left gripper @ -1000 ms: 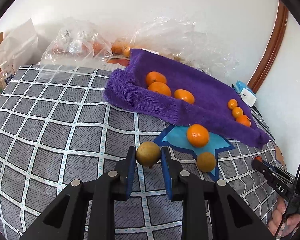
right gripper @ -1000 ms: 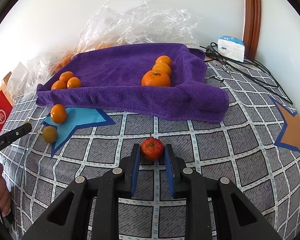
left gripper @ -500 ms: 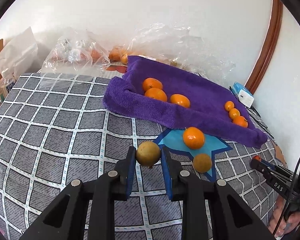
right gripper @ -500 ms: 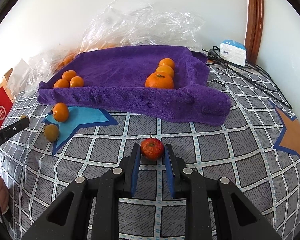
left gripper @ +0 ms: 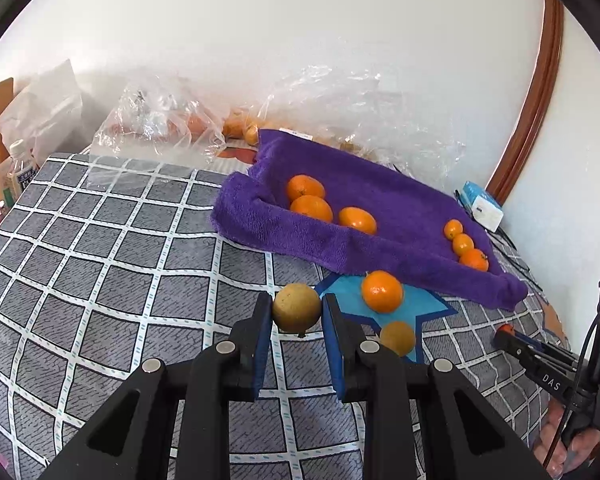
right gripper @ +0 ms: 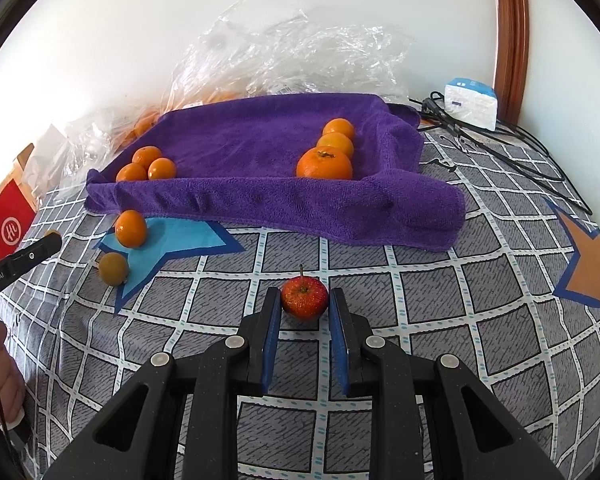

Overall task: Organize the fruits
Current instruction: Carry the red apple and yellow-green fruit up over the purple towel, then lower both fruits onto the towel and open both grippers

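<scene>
My left gripper (left gripper: 297, 301) is shut on a round yellow-brown fruit (left gripper: 296, 309), held just above the checked bedcover. My right gripper (right gripper: 305, 297) is shut on a small red fruit (right gripper: 304, 299) with a stem, low over the cover. Beyond both lies a purple towel (left gripper: 400, 208) (right gripper: 260, 140), with three oranges (left gripper: 312, 206) at its left end and three smaller ones (left gripper: 462, 244) at its right. In front of the towel, an orange (left gripper: 382, 291) (right gripper: 131, 228) and a second yellow-brown fruit (left gripper: 397, 338) (right gripper: 113, 268) rest on a blue star print.
Crumpled clear plastic bags (left gripper: 160, 128) (right gripper: 292, 56) holding more fruit lie against the wall behind the towel. A white and blue box (right gripper: 470, 102) and black cables (right gripper: 500, 152) sit at the right. At the left are a red bag (right gripper: 6, 224) and a bottle (left gripper: 18, 168).
The left gripper has tipped up slightly with its fruit, so the towel sits lower in its view. The right gripper and red fruit have stayed put.
</scene>
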The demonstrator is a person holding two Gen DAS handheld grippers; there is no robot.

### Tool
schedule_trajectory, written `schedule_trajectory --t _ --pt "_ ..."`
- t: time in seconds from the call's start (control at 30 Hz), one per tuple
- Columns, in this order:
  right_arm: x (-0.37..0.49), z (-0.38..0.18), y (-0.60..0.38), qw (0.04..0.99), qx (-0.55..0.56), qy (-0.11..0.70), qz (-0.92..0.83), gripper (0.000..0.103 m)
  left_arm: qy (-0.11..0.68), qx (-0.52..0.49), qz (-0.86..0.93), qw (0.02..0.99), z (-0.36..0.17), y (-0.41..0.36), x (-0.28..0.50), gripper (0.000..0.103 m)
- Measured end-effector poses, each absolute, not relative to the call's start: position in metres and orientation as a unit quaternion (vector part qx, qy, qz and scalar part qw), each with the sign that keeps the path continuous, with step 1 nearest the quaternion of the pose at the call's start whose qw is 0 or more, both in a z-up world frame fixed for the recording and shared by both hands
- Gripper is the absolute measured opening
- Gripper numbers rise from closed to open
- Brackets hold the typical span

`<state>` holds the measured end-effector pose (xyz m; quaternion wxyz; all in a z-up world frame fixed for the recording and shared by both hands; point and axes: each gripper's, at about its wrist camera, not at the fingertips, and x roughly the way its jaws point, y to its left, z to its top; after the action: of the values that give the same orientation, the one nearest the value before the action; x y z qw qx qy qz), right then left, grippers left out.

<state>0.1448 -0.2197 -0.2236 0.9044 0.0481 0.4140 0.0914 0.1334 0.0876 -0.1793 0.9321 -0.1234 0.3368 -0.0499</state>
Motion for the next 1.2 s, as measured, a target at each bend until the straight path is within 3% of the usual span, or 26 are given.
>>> schedule_trajectory --t 0.4,0.63,0.93,1.2 --pt "0.150 -0.225 -0.222 0.898 0.061 0.426 0.094 0.024 0.314 -0.123 -0.024 0.941 -0.175 0.094 0.131 0.023" --pt "0.166 -0.197 -0.216 0.907 0.055 0.406 0.101 0.024 0.320 -0.128 -0.025 0.939 -0.157 0.095 0.137 0.023" --pt "0.207 -0.151 -0.195 0.916 0.023 0.380 0.125 0.024 0.328 -0.112 -0.025 0.938 -0.117 0.099 0.183 0.023" --pt "0.243 -0.147 -0.179 0.920 0.022 0.370 0.128 0.024 0.338 -0.124 -0.028 0.932 -0.114 0.092 0.232 0.023"
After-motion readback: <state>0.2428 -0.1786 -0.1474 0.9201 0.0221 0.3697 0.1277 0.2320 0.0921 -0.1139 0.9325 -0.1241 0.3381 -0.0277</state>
